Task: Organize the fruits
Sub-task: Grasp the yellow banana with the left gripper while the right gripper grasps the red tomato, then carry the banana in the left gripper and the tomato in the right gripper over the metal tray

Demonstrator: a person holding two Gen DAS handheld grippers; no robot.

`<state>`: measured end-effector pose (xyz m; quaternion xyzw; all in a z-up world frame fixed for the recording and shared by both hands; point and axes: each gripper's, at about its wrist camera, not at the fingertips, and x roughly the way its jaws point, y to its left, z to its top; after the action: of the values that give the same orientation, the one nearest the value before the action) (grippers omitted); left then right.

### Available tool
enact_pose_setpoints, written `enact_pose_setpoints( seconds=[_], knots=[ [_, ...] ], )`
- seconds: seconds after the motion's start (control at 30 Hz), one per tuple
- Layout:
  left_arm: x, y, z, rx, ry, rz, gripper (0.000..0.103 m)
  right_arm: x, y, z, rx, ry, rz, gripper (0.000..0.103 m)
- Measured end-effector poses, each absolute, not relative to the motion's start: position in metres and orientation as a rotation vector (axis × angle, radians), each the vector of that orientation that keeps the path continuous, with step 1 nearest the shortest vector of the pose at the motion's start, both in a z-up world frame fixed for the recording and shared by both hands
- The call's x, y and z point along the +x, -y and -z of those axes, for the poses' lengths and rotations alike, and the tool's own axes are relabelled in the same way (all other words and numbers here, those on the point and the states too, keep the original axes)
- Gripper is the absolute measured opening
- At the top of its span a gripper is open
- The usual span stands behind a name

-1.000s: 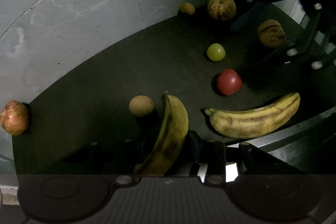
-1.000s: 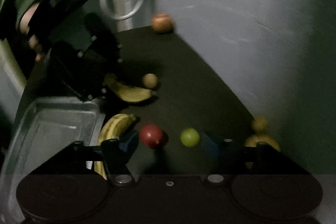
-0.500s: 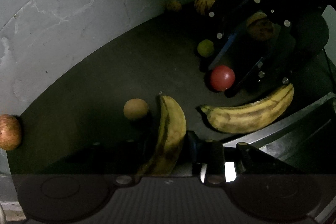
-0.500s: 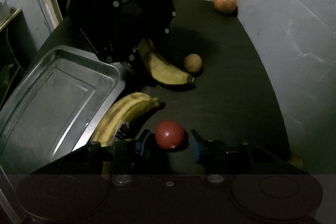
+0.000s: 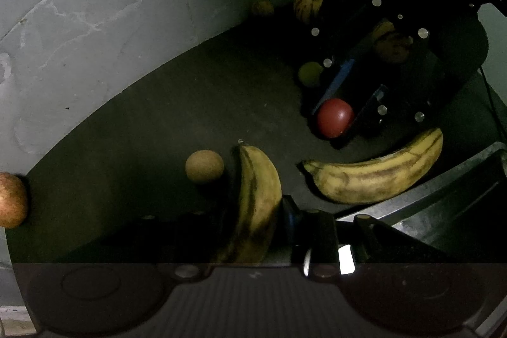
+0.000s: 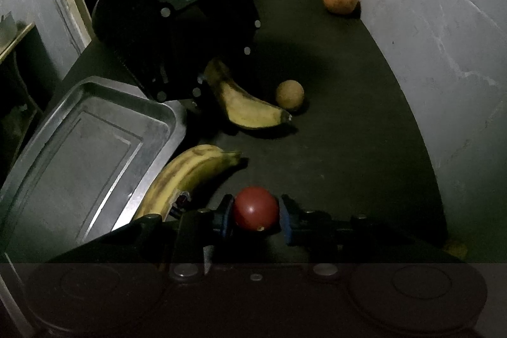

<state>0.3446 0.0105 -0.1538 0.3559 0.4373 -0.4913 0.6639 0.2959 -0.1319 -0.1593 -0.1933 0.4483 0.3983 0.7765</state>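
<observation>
While level, right hand-held gripper (image 6: 256, 214) around tomato (image 6: 256, 208)

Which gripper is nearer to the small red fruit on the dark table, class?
Right. The right gripper has its fingers on either side of the red fruit, about touching it. The left gripper is farther off, around a banana.

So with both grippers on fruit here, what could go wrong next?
1. The right gripper pinches the round red fruit with only its fingers' tips; the smooth ball could squirt out on lifting.
2. The left gripper straddles the spotted banana near one end, so the long end may sag or twist.
3. The other banana lies against the metal tray rim, right beside the right gripper; a swing toward the tray could knock it.
</observation>
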Motion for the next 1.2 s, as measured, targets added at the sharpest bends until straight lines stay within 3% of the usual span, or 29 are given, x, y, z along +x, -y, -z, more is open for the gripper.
enact_pose_setpoints(
  seconds=[0.5, 1.2],
  knots=[
    [0.326, -0.04, 0.121, 0.598, -0.92, 0.885, 0.033, 0.289, 0.152, 0.124, -0.266, -0.906, -0.743, 0.03],
    [0.177, -0.061, 0.026, 0.201, -0.841, 0.211, 0.033, 0.203, 0.177, -0.001, -0.097, -0.664, -0.683, 0.03]
  ],
)
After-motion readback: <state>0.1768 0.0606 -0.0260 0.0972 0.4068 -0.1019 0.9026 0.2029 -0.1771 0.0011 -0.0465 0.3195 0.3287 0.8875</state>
